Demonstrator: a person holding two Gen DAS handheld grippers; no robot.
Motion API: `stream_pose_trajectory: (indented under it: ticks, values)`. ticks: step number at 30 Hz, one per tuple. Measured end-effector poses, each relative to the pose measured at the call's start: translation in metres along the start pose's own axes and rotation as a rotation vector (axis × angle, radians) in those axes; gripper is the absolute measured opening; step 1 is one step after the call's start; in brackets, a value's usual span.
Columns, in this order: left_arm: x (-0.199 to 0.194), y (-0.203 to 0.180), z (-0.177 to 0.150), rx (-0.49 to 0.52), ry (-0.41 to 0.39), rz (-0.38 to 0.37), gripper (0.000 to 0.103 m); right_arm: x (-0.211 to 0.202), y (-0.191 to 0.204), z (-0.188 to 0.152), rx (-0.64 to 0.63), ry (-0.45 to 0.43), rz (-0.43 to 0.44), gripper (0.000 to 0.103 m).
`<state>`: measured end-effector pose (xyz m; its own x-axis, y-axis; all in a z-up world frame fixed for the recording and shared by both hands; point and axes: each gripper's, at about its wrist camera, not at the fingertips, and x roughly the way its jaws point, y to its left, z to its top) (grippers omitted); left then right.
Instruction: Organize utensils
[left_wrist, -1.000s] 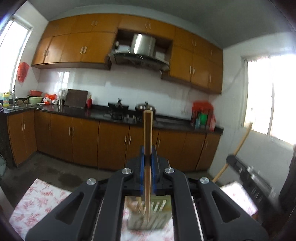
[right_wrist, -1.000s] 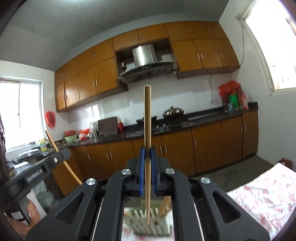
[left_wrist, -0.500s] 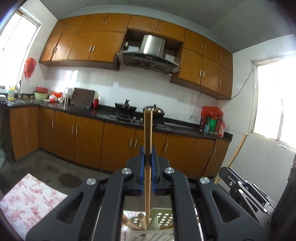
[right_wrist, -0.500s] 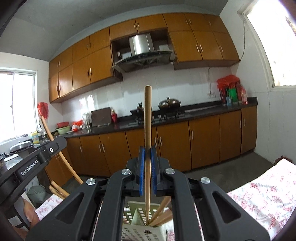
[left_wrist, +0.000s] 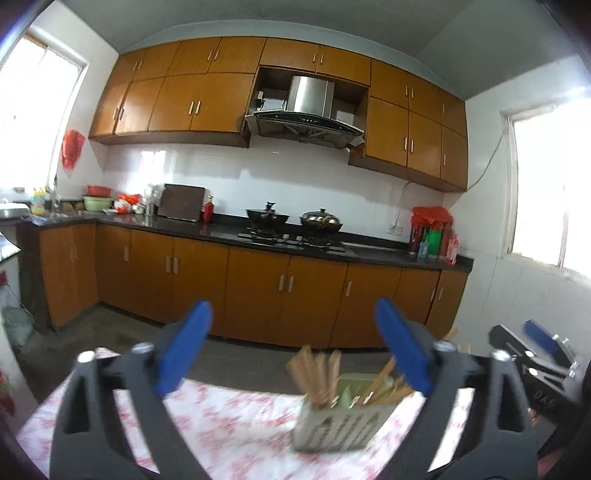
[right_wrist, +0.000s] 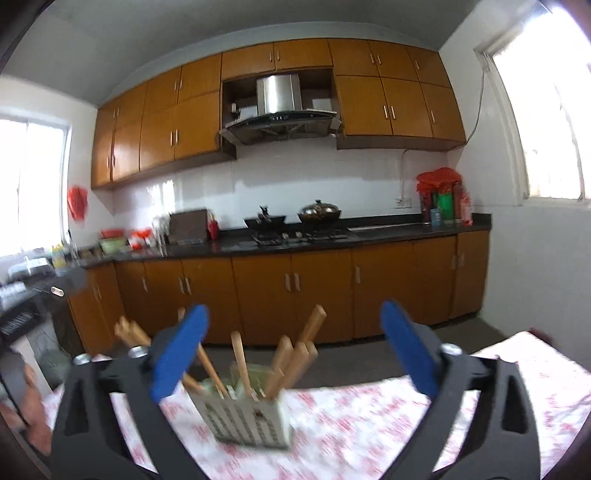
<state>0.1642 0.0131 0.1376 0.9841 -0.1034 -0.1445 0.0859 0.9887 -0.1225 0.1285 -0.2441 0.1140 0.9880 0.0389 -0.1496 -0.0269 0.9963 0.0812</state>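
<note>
Both tongs were opening wide w/ nothing gripped: left tongs (left_wrist: 291, 354), right tongs (right_wrist: 293, 354). Perforated utensil holder (right_wrist: 245, 421) stood on floral-cloth bench (right_wrist: 369, 424), chopsticks (right_wrist: 291, 360) leaning inside. No legible writing; blurred.

No text, label, brand or number can be read anywhere. In the left wrist view the black body of the right claw (left_wrist: 541, 373) at the far right edge carries pale lettering, too blurred and cut off to make out. The bottles (right_wrist: 445, 206) at the right end of the far tabletop (right_wrist: 388, 230) bear coloured labels, too small to read. The range hood (left_wrist: 306, 120) shows only tiny indistinct marks on its front panel.
</note>
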Motion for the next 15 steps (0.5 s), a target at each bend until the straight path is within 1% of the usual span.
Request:
stream_pose_trajectory:
  ticks: [2,7,11,13,15]
  values:
    - [-0.025,0.006,-0.013,0.034,0.012,0.024,0.099,-0.016,0.002,-0.013,-0.036,0.021,-0.032,0.101]
    - [-0.070,0.018,-0.052,0.074,0.057,0.086,0.099,-0.049,0.005,-0.051,-0.061,0.067,-0.086,0.101]
    - [-0.098,0.021,-0.085,0.101,0.086,0.115,0.099,-0.066,0.008,-0.072,-0.043,0.096,-0.066,0.101]
    - [-0.105,0.022,-0.094,0.115,0.093,0.119,0.099,-0.072,0.010,-0.081,-0.032,0.107,-0.050,0.101]
    - [-0.111,0.021,-0.105,0.118,0.118,0.120,0.099,-0.080,0.013,-0.090,-0.032,0.108,-0.038,0.101]
